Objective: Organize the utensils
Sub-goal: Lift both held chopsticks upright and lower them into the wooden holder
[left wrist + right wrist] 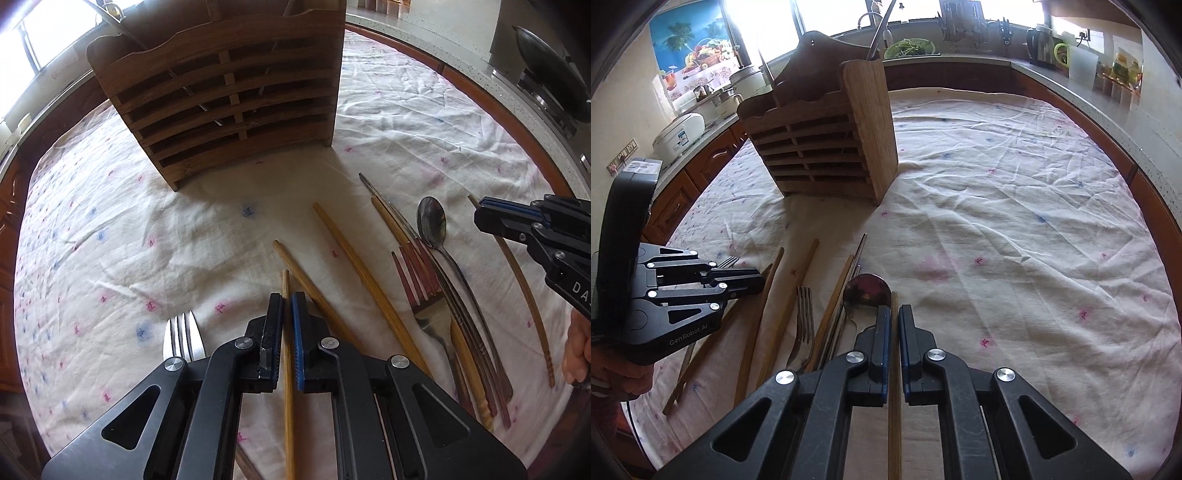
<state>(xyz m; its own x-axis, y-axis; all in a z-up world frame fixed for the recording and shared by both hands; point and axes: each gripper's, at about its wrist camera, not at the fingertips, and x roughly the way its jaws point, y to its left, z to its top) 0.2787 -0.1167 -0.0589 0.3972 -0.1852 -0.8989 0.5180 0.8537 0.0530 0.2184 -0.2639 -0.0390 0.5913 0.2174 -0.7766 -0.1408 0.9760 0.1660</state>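
A slatted wooden utensil holder (pixel 229 96) stands on the cloth-covered table; it also shows in the right wrist view (pixel 827 147). My left gripper (pixel 286 306) is shut on a wooden chopstick (pixel 285 284). My right gripper (pixel 894 314) is shut on another wooden chopstick (pixel 894 413); it shows from the side in the left wrist view (pixel 480 216). Loose chopsticks (pixel 354 266), a spoon (pixel 431 221) and forks (pixel 417 277) lie on the cloth between the grippers. One fork (pixel 183 339) lies left of my left gripper.
The white flowered tablecloth (pixel 1015 221) covers the table. Kitchen counters with pots, a rice cooker (pixel 679 133) and a kettle (pixel 1039 44) ring the table. A dark wok (pixel 546 66) sits on the stove at the right. The left gripper's body (pixel 665 295) is at the right view's left edge.
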